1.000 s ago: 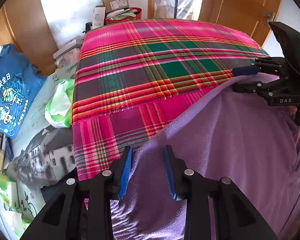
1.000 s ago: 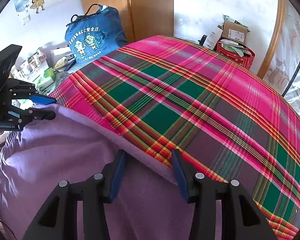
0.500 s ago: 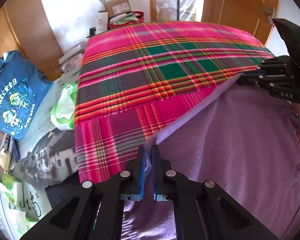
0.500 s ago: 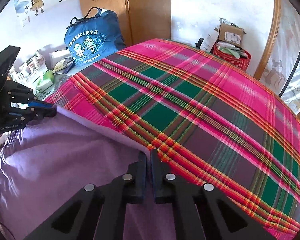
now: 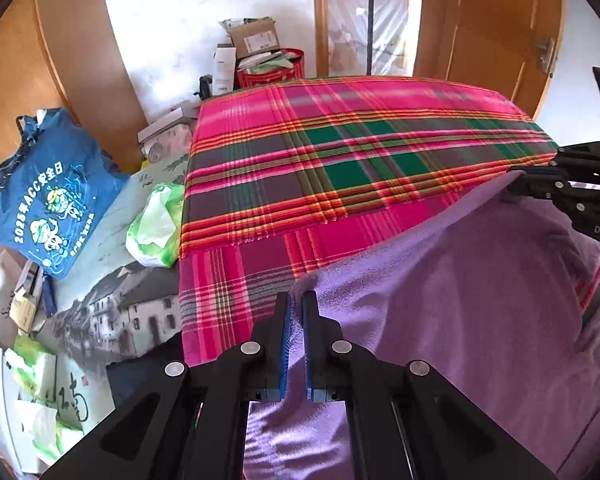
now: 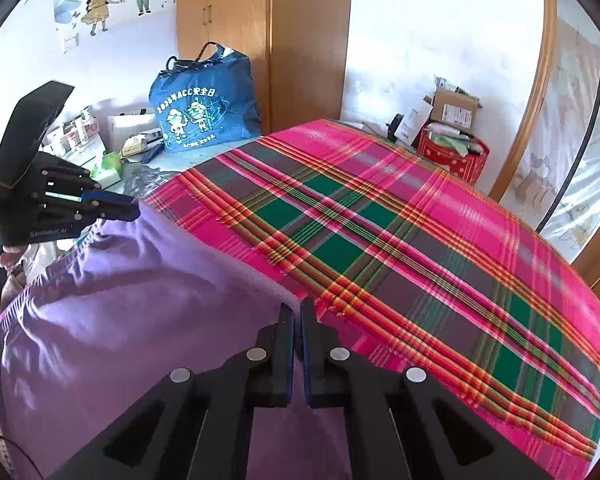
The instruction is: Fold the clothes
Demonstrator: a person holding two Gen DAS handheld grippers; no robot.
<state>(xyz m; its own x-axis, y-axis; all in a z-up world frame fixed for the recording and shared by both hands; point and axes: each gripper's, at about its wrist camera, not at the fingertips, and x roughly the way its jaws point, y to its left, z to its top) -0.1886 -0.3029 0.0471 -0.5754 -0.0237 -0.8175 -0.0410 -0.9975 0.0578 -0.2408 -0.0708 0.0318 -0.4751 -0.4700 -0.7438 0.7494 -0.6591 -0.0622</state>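
I see one purple fleece garment (image 5: 480, 280), soft and slightly fuzzy, plain in colour with no print. It lies spread over the near end of a bed covered by a pink, green and orange plaid blanket (image 5: 340, 160). Its far edge runs as a taut, nearly straight line across the blanket, pinched at one corner by my left tool (image 5: 296, 300) and at the other by my right tool (image 6: 297, 308). The rest sags toward me in loose folds off the bed's edge.
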